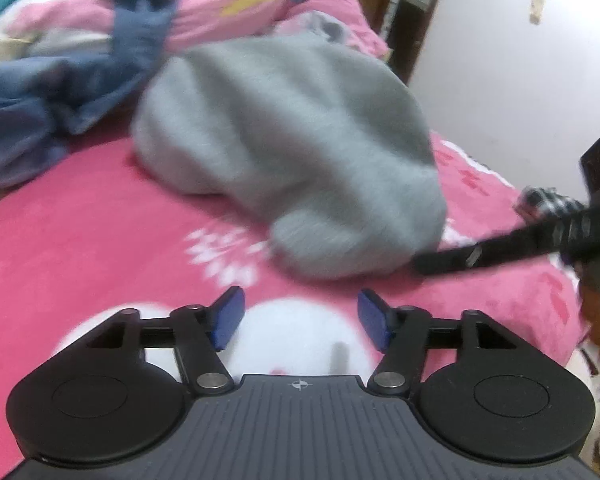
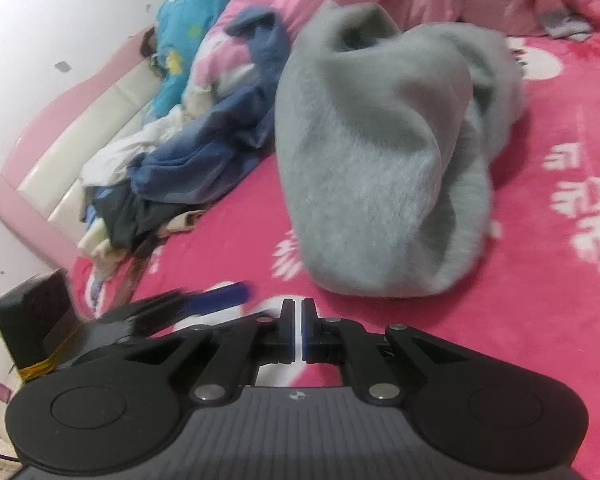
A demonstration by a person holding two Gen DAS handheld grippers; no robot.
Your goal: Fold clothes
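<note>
Grey garment point(image 1: 288, 152) is seen bunched in a heap on the pink bedspread point(image 1: 100, 240), unfolded (edges blurred). Left claw point(image 1: 300, 320) is held low over the bedspread just short of the heap, jaws apart, nothing between them. Right claw point(image 2: 298, 330) is seen with jaws nearly together, only a thin slit left, nothing gripped. Blue clothing point(image 2: 204, 152) is piled beside the grey heap, toward the headboard point(image 2: 80, 152).

Grey garment point(image 1: 288, 148) smeared by motion blur, right tool point(image 1: 480, 254) blurred and cut off at the frame's right edge, left tool point(image 2: 220, 300) streaked in right wrist view, dark clothes pile point(image 2: 140, 208) indistinct near the bed's headboard edge.
</note>
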